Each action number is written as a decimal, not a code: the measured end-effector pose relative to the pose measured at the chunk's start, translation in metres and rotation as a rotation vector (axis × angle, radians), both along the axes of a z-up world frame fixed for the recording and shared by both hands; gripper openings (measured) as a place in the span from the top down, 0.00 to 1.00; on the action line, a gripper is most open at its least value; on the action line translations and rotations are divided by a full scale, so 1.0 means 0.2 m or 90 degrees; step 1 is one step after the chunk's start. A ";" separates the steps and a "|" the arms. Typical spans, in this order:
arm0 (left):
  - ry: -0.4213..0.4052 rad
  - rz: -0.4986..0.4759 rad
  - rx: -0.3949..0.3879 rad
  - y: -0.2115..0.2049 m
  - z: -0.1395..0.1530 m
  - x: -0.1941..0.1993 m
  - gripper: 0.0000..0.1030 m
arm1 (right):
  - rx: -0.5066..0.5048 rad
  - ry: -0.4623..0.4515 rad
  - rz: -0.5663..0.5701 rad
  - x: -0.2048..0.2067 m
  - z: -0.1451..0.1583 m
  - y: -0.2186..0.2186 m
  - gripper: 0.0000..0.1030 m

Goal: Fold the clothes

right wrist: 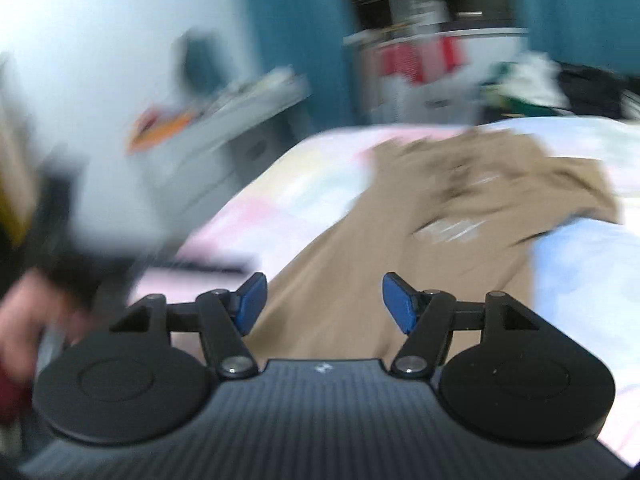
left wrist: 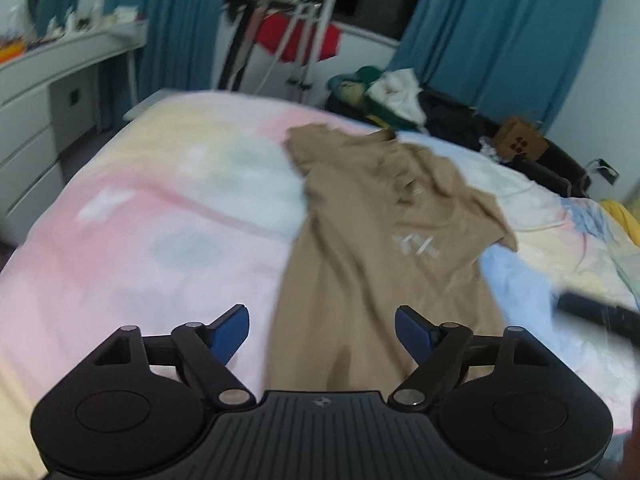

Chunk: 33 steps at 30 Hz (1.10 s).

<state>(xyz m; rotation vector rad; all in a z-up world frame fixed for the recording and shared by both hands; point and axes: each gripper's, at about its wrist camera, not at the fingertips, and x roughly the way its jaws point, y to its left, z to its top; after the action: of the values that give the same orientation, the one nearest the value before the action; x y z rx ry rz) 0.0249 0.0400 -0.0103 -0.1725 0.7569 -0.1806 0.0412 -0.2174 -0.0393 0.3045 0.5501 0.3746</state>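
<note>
Here the tan T-shirt [left wrist: 360, 240] lies on the pastel bed cover [left wrist: 140, 220], its long axis running from the near edge of the bed away toward the far edge, hem end closest to both grippers and the rumpled collar and sleeves farthest off. The left gripper [left wrist: 322, 330] and the right gripper [right wrist: 324, 302] each hang above the hem end with jaws apart and nothing between them, no pad touching cloth. Neither looks clearly nearer, so I judge the coming grasp turns on reaching forward along that axis.
</note>
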 end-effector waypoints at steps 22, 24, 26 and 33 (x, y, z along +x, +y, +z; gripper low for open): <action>-0.038 -0.036 -0.069 -0.17 -0.33 0.56 0.18 | 0.333 -0.063 -0.392 1.39 -0.83 -0.94 0.16; -0.051 -0.037 -0.068 -0.17 -0.32 0.57 0.18 | 0.286 -0.077 -0.379 1.47 -0.80 -0.95 0.25; -0.049 -0.035 -0.073 -0.16 -0.31 0.59 0.18 | 0.195 -0.053 -0.360 1.54 -0.75 -0.87 0.55; -0.115 -0.025 -0.019 -0.13 -0.19 0.49 0.18 | -0.080 -0.107 -0.317 1.51 -0.45 -0.47 0.90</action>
<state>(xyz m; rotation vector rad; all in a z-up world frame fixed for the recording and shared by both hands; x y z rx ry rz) 0.1225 0.0135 -0.0476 -0.1677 0.5790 -0.2412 0.3437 -0.3113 -0.1288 0.2744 0.3146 -0.1165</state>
